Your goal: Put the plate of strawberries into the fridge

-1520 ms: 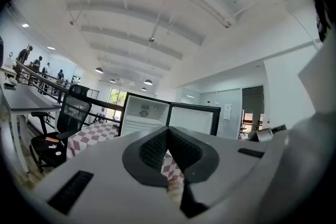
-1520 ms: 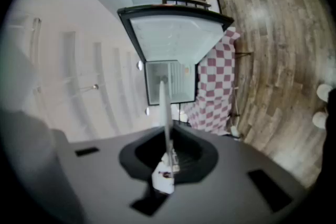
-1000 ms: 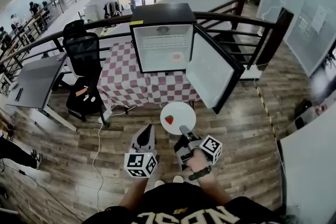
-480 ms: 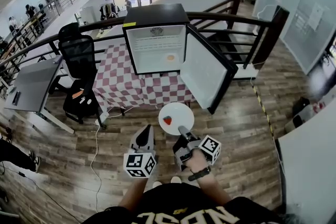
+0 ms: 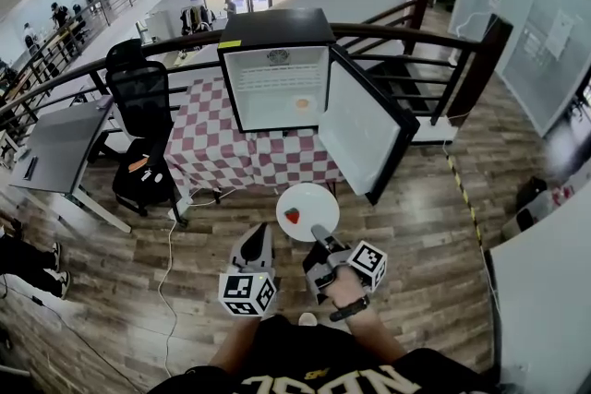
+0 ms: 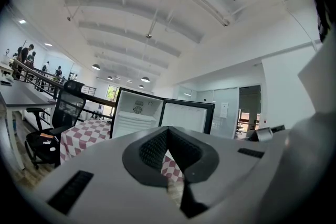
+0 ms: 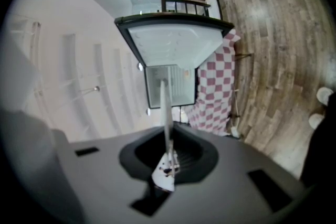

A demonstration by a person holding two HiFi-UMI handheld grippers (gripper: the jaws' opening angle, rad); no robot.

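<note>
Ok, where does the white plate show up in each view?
Head view: the plate sits near the centre, its near rim clamped in the right gripper.
Left gripper view: not in it.
Right gripper view: the plate is seen edge-on, as a thin white line rising from between the jaws.
Shared landmark: the fridge, door open, in all three.

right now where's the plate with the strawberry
Head view, centre: the plate is held out by its near rim in the right gripper, over the wooden floor, short of the checkered table and open fridge.
</note>
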